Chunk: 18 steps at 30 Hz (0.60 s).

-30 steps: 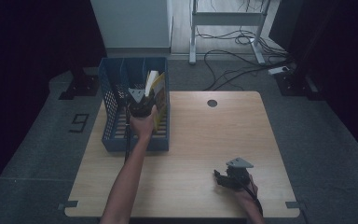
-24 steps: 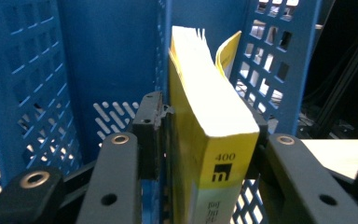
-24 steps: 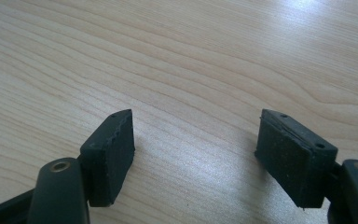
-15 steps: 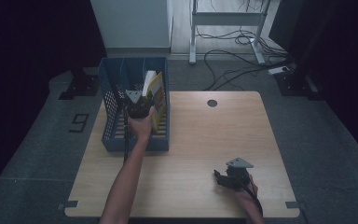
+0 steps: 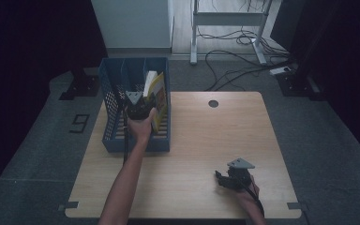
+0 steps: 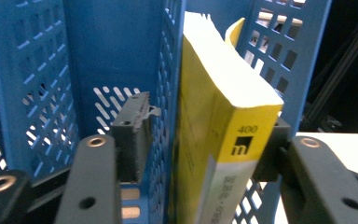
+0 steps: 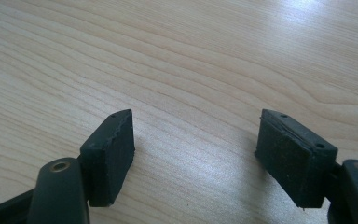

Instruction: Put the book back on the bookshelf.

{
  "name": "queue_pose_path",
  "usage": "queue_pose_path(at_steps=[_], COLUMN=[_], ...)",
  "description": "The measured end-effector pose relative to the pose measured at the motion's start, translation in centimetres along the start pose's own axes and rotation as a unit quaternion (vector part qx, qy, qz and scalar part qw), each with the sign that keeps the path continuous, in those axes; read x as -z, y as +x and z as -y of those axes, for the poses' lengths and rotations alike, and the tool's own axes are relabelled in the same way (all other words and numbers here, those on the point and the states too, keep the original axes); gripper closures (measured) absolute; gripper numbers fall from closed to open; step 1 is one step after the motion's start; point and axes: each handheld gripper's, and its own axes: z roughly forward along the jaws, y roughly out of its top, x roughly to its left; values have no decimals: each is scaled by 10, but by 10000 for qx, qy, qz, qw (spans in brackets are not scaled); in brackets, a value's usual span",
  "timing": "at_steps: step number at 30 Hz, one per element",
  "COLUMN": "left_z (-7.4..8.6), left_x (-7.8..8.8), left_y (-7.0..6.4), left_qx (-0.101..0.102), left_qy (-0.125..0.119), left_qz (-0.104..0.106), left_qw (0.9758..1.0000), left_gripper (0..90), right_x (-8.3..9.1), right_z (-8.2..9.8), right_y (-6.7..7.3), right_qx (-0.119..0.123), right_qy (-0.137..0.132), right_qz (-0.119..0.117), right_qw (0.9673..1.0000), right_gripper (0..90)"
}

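One yellow book (image 6: pixel 223 140) between just-opened left claw (image 6: pixel 205 140) pads, upright.

left claw (image 5: pixel 138 104): arm outstretched, jaws just been opening | right claw (image 5: pixel 221 178): low, jaws spread, nothing between

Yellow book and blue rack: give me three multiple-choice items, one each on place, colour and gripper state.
1. The yellow book stands where?
A. in the blue rack's right-hand slot
B. flat on the table
C. on the floor

2. What colour is the rack?
A. red
B. blue
C. white

3. How do the right gripper's jaws stand?
A. shut on the book
B. shut on a pen
C. open over bare wood

Key: 1 A, it stands upright between rack walls; 2 B, its perforated walls are blue; 3 C, only wood grain shows between the pads.
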Motion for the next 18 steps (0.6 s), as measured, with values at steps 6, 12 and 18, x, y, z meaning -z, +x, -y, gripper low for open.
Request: queue_pose_path(at_steps=[6, 12, 18], left_z=[-2, -1, 7], left_x=[11, 26, 46], left_y=[-2, 2, 3], left_qx=[-108, -110, -165], left_qy=[-30, 6, 139], left_qz=[165, 350, 674], left_qw=[9998, 9993, 9975], left_gripper=[409, 376, 373], right_x=[0, 0, -1], right_z=[0, 0, -1], right_y=[0, 0, 0], right_qx=[3, 3, -7], right_qy=[0, 1, 6], right_qz=[-1, 1, 6], right_qw=[10000, 10000, 10000], right_gripper=[267, 266, 265])
